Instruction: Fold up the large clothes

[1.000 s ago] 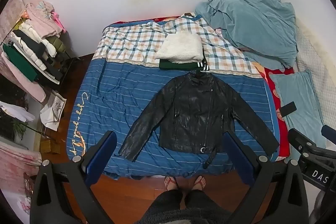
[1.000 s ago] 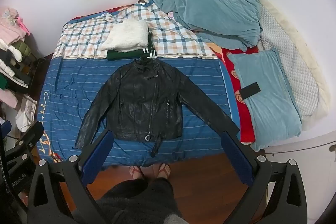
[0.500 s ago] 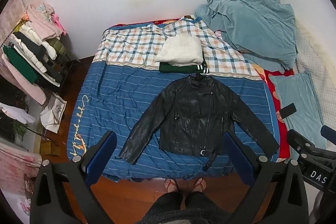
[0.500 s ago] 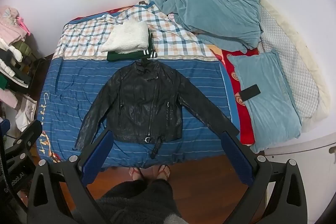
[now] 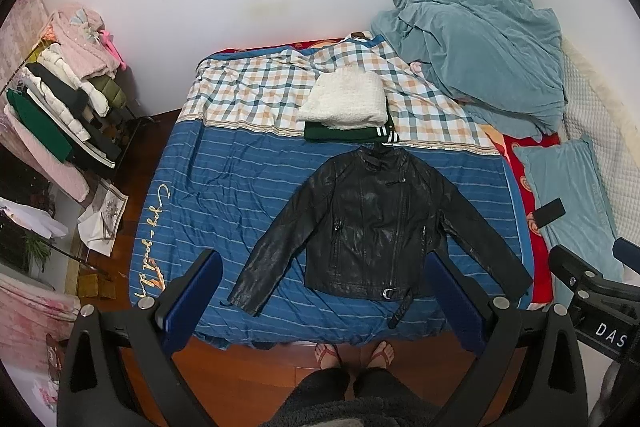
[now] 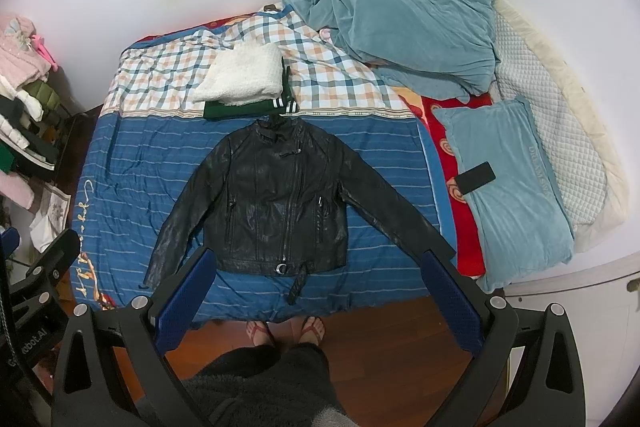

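Note:
A black leather jacket (image 5: 376, 223) lies flat, front up, sleeves spread, on the blue striped bed cover (image 5: 224, 195); it also shows in the right wrist view (image 6: 280, 203). My left gripper (image 5: 320, 295) is open and empty, held high above the bed's near edge. My right gripper (image 6: 316, 291) is open and empty too, at about the same height. Both are well apart from the jacket. A belt strap (image 6: 298, 283) hangs off the jacket's hem.
A folded white fleece (image 5: 346, 99) sits on a folded green garment (image 5: 344, 134) beyond the collar. A teal blanket heap (image 5: 476, 51), teal pillow (image 6: 508, 179) and black phone (image 6: 476, 177) lie right. A clothes rack (image 5: 52, 107) stands left. My feet (image 5: 352, 351) are on the wood floor.
Both grippers have drawn slightly back and up, so the bed sits a little lower in each view. The jacket has not moved.

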A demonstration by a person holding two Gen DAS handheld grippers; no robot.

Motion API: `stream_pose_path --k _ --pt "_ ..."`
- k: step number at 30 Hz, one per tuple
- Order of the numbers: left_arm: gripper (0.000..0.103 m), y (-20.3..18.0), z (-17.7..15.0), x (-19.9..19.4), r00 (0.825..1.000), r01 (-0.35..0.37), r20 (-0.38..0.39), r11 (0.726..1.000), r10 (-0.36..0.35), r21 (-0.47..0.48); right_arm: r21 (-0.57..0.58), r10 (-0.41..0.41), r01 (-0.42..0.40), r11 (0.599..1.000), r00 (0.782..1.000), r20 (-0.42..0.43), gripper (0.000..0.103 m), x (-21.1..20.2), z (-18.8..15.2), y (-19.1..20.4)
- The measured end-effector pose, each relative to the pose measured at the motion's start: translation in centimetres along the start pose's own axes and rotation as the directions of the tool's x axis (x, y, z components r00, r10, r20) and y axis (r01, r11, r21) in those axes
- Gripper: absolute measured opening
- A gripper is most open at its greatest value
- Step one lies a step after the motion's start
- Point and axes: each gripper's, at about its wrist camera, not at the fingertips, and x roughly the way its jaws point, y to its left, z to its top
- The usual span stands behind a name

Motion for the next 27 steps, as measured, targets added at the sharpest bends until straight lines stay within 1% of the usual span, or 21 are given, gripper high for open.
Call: stream_pose_path --k 1,2,5,6,20,22,27 --pt "0.103 0.1 0.1 0.0 1.0 0.001 0.0 1.0 -0.001 -0.001 -0.001 -0.001 0.001 1.0 1.0 0.0 0.103 0.1 -0.1 0.0" --pt "0.103 0.1 0.2 0.0 1.0 0.002 0.0 1.0 -0.002 -0.001 -0.001 0.0 0.0 1.0 1.0 -0.001 0.103 -0.3 0.6 0.2" --pt "0.103 0.1 0.2 0.0 1.0 0.002 -0.001 1.0 -0.002 0.001 -0.001 -0.001 0.001 1.0 1.0 0.001 0.103 -0.1 0.4 0.2" --pt "0.103 0.1 0.2 0.0 1.0 0.002 -0.001 1.0 -0.002 0.0 -0.001 -0.001 0.001 1.0 1.0 0.001 0.103 -0.6 0.9 0.1" --pt "0.103 -0.1 0.6 -0.2 1.0 0.006 0.003 1.0 -0.006 -0.003 0.0 -0.001 0.001 1.0 1.0 0.005 0.103 -0.7 0.6 0.0" --pt "0.103 -0.1 0.7 -0.2 1.0 0.008 0.003 1.0 -0.008 -0.003 0.0 -0.002 0.002 1.0 1.0 0.008 0.103 -0.9 1.5 0.4" --pt "0.103 -0.1 0.7 -0.4 1.0 0.011 0.007 1.0 -0.011 -0.002 -0.001 -0.001 0.001 1.0 1.0 0.01 0.103 -1.1 1.6 0.4"
